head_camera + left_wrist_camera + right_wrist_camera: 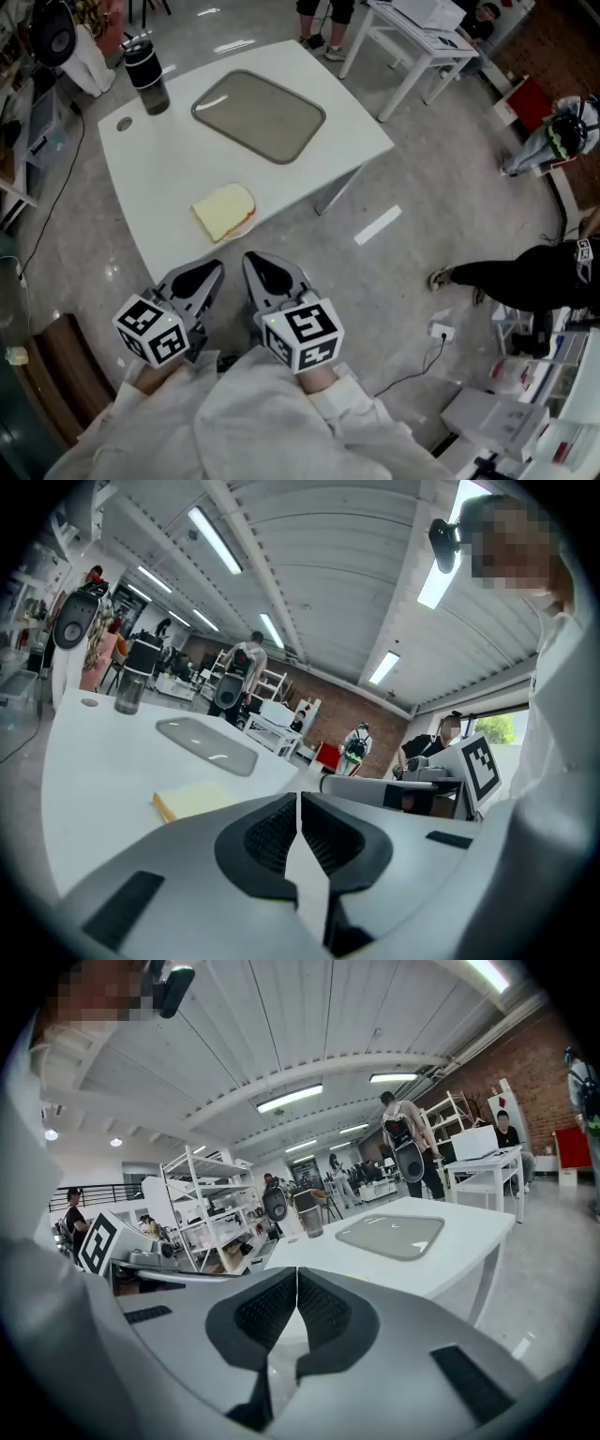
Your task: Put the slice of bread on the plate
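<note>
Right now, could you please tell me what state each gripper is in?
Left gripper: shut, jaws together, holding nothing.
Right gripper: shut, jaws together, holding nothing.

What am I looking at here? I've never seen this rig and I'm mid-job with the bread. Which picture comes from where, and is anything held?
There is no robot arm. A person holds a two-jaw gripper in each hand. The head view looks steeply down from the person's head. It shows the left gripper and right gripper close to the body, each carrying a marker cube. The other two views come from cameras riding on the grippers and looking along their jaws. Both pairs of jaws are closed with nothing between them. On the white table, the slice of bread lies by the near edge, and the grey plate sits farther back with nothing on it. A dark tumbler stands at the far left corner.
</note>
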### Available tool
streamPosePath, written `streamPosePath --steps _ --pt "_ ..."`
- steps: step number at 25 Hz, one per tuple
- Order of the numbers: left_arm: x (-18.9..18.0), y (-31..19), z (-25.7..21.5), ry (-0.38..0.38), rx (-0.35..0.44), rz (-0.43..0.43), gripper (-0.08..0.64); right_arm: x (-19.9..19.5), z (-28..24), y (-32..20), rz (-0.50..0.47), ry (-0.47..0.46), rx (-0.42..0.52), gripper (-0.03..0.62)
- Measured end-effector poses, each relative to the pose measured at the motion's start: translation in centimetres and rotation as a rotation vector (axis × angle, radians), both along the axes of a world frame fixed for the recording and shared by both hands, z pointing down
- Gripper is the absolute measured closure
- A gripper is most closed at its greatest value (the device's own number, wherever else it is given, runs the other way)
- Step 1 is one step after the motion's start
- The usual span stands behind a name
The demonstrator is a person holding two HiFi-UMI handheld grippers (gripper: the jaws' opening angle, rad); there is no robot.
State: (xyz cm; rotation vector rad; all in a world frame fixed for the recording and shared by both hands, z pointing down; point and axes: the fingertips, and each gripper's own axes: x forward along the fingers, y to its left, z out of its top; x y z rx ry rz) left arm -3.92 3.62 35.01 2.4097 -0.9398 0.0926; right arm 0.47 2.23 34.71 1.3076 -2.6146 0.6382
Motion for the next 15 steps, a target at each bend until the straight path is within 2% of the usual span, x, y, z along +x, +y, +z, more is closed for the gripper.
streamPosePath --steps 7,15 --pt "-0.2 -4.8 1.4 0.004 -0.033 -0.092 0.538 0.4 1.0 -4.9 -0.076 0.009 -0.014 0.577" --pt "0.5 -7.3 2.0 -0.008 -0.021 -0.136 0.538 0.8 1.7 -7.7 -0.127 0.007 -0.019 0.577"
